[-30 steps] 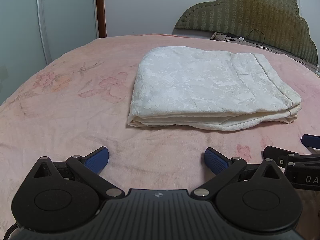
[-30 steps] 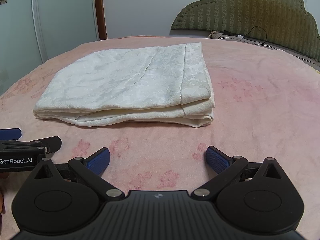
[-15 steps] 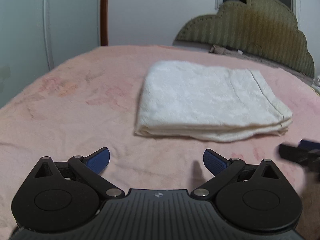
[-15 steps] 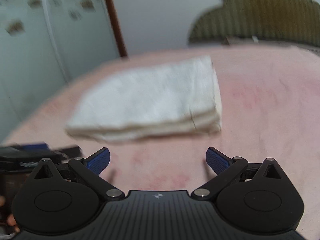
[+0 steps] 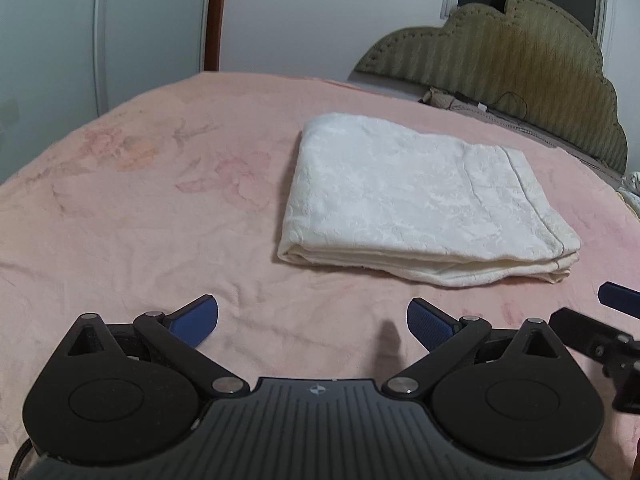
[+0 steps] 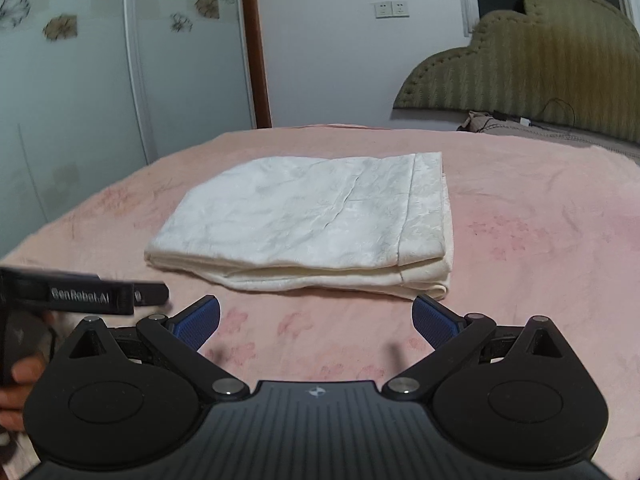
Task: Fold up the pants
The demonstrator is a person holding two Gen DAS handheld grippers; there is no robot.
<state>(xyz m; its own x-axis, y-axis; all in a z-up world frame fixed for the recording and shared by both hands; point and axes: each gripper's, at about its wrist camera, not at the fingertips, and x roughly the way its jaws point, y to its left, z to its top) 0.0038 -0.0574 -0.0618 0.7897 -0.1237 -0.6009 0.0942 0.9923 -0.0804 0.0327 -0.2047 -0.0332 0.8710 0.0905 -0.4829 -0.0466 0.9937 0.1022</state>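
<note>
White patterned pants (image 5: pixel 416 200) lie folded into a flat, layered rectangle on the pink bedspread (image 5: pixel 140 208). In the right wrist view the same pants (image 6: pixel 312 216) sit ahead and centred, hem band on the right. My left gripper (image 5: pixel 312 322) hovers open over bare bedspread, short of the pants' near left corner, nothing between its blue pads. My right gripper (image 6: pixel 316 320) is open too, just short of the pants' near edge. Each gripper shows at the edge of the other's view: right gripper (image 5: pixel 618 300), left gripper (image 6: pixel 88 294).
An olive padded headboard (image 5: pixel 520 60) stands at the far right with a cable and small items at its base. A pale wardrobe (image 6: pixel 80 80) and brown door frame (image 6: pixel 256 60) lie beyond the bed. A hand (image 6: pixel 16 392) holds the left gripper.
Both grippers have drawn back and risen from the folded pants, so the pants look smaller and farther. The pants have not moved. Both grippers stay open.
</note>
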